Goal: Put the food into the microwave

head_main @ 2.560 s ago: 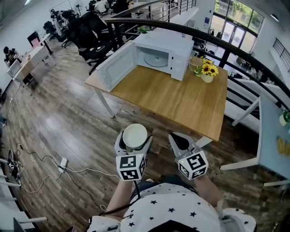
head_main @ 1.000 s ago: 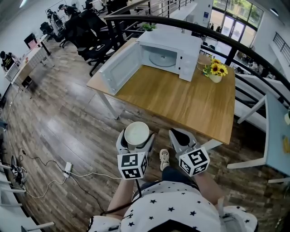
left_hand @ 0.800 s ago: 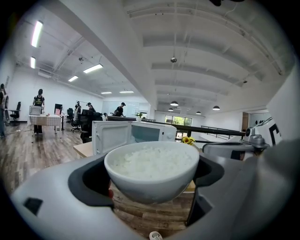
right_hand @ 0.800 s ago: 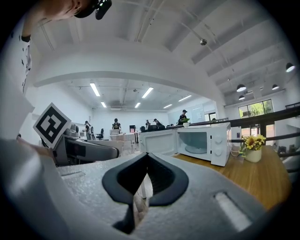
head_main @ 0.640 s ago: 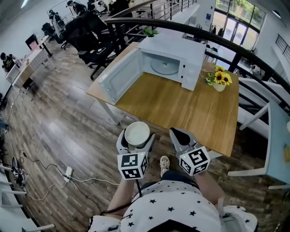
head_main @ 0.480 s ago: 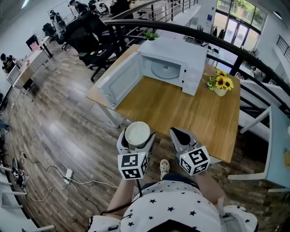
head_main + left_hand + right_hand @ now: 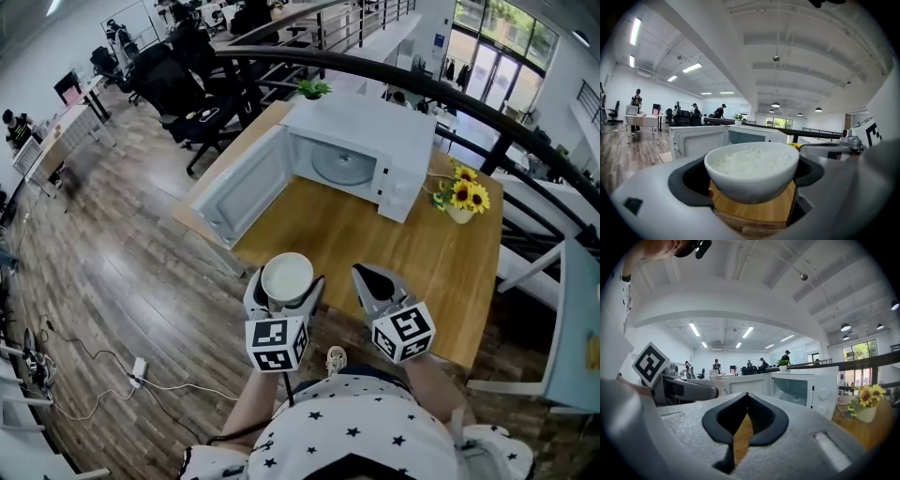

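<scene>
White door [image 7: 236, 190] of the microwave [image 7: 375, 131] hung wide open at the left, and I judged a carry drifting that way could clip the bowl on it. Next came the left gripper [image 7: 285, 286], its jaws closed on the sides of a white bowl of rice [image 7: 752, 164], held above the near edge of the wooden table [image 7: 412, 253], well short of the oven cavity and its glass turntable [image 7: 343, 166]. Only the curved walls were pinched, so a tilt or bump might let the bowl slip or spill rice. To its right the right gripper [image 7: 370, 277] was closed and empty. Being round, the bowl had no long axis; it sat upright, mouth up, rim about level.
</scene>
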Available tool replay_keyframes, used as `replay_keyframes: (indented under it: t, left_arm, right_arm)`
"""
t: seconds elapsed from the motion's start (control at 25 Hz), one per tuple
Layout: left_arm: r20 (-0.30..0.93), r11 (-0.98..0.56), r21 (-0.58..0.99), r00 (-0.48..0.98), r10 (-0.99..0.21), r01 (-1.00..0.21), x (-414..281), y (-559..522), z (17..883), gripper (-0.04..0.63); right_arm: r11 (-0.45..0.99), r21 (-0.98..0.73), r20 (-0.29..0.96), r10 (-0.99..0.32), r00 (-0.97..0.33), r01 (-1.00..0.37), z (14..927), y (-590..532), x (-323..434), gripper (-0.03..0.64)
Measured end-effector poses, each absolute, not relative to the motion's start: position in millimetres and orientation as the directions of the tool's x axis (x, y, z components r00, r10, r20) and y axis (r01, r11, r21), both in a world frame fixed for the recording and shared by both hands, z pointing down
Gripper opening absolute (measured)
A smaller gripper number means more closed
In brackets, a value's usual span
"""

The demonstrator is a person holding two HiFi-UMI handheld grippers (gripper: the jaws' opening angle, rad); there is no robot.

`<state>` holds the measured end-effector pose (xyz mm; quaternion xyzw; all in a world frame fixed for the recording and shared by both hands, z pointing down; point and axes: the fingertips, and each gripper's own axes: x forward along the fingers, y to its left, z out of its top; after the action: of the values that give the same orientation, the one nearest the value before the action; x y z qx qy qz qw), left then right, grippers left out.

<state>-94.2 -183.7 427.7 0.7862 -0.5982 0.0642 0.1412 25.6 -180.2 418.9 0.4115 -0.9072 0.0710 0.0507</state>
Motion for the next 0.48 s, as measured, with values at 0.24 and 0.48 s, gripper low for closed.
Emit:
replay_keyframes:
  t: [0.24,0.48]
  left_arm:
    - [0.269,-0.238,0.145,0.269,-0.925,-0.960,-88.8,-220.3,425.6,0.514]
    - [0.273,-0.231,0.144,0.263,-0.925,-0.962,-78.6,-253.3,427.2,0.514]
  right_arm:
    - [0.659,-0.087,0.154,-0.732,-0.664,-0.747,419.2,-218.2,31.0,0.006]
    - [0.661,-0.094,0.158,-0.728,-0.667,-0.744,421.6,-251.2,41.5,0.006]
